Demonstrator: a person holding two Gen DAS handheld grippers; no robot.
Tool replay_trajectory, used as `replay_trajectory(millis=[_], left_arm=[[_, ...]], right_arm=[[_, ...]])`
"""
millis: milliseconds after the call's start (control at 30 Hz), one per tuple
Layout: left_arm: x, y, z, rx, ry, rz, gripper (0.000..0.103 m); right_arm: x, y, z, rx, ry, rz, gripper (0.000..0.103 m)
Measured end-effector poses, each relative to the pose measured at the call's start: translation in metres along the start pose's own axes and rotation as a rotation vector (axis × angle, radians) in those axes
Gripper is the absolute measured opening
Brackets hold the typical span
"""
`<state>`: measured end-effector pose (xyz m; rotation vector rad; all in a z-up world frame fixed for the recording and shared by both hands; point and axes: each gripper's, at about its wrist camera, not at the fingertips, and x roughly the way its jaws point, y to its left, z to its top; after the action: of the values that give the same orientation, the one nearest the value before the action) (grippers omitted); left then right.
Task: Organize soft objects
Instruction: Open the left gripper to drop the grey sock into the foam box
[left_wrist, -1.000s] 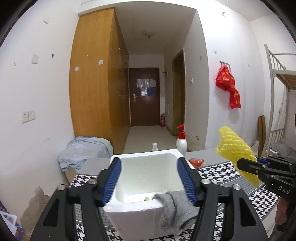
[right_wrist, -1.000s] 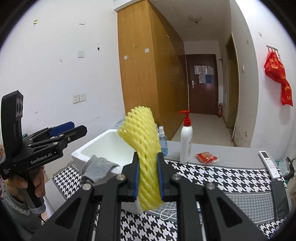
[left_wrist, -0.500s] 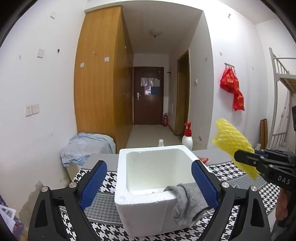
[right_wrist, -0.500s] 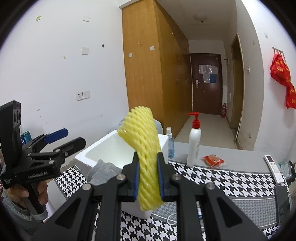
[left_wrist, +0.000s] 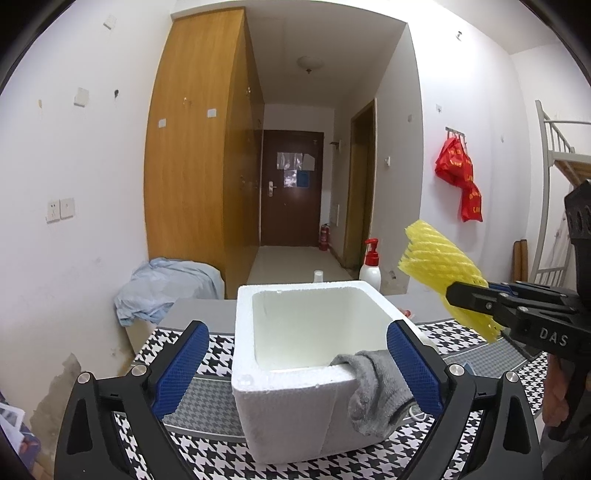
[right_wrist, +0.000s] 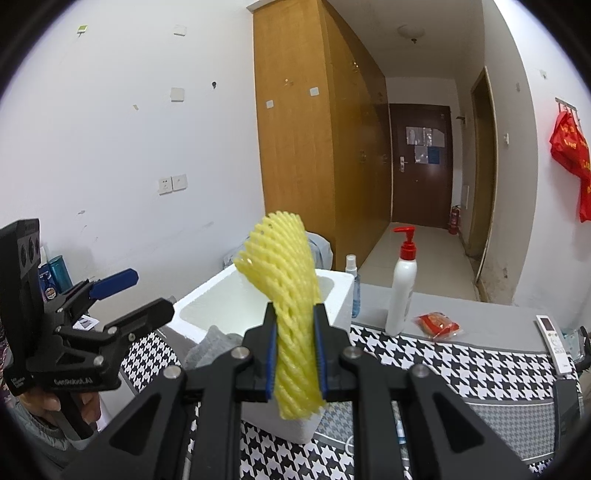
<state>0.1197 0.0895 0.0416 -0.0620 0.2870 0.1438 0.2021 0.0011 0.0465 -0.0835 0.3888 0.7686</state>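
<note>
1. White walls (left_wrist: 92, 155), scuffed low down on the left; sockets (left_wrist: 60, 209) there too.
2. Tall wood wardrobe (left_wrist: 199, 147) runs w/ the hallway to a dark brown door (left_wrist: 291, 188).
3. Ceiling lamp (left_wrist: 309, 63), pale floor (left_wrist: 295, 262).
4. Red bags (left_wrist: 460, 177) on wall hooks, right side.
5. Metal frame (left_wrist: 554, 177) at far right, prob. a bunk bed.
</note>
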Motion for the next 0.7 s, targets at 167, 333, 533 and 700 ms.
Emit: replay_trajectory(millis=[167,333,533,700], left_arm=[[-0.002,0.001,-0.004,0.000,0.001,-0.009,0.097],[-0.005,0.004,-0.004,-0.001,0.003,-0.015,0.097],[-0.006,0.009,-0.006,-0.008,0.001,-0.007,0.097],[-0.004,0.011,-0.006,-0.009,0.002,-0.003,0.098]], right_arm=[[0.006,0.005,0.003,-0.011,0.006,0.009,0.020],[0.011,0.010,0.004,-0.021,0.012,0.028,0.020],[0.018,0.014,0.007,-0.016,0.024,0.040,0.020],[0.027,0.017,0.010,-0.013,0.038,0.053,0.020]])
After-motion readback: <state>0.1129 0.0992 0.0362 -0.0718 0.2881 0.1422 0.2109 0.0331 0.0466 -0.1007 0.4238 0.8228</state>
